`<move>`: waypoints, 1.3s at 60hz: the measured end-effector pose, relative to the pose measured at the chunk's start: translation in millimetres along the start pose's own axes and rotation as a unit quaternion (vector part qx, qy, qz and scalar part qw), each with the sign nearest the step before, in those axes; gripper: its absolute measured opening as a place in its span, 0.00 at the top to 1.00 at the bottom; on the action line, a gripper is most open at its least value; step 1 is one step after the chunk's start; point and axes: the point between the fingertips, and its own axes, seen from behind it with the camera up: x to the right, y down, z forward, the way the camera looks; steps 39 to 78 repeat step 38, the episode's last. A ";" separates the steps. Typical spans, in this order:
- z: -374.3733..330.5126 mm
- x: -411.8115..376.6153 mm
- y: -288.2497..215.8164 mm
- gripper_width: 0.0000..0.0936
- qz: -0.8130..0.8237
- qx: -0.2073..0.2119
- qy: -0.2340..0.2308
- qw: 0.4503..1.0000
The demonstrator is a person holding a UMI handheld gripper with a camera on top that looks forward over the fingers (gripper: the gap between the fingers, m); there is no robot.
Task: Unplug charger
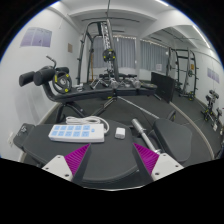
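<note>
Charger (pixel 120 131) beyond open tongs (pixel 112 160), apart

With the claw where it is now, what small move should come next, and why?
Probably ease forward toward the white charger beside the power strip. The claw is open and empty, with its pink pads short of both, so nothing is gripped yet.

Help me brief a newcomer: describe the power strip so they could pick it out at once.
On the dark round table in front of the gym machines, look just beyond the open hand-held gripper. The power strip is the long white bar with pale blue sockets, lying beside a much smaller white charger.
</note>
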 end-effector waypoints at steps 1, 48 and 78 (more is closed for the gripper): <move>-10.4 -3.8 2.1 0.09 -0.001 0.000 -0.003 1.000; -151.3 -56.4 38.8 0.09 -0.038 0.024 -0.005 0.999; -151.3 -56.4 38.8 0.09 -0.038 0.024 -0.005 0.999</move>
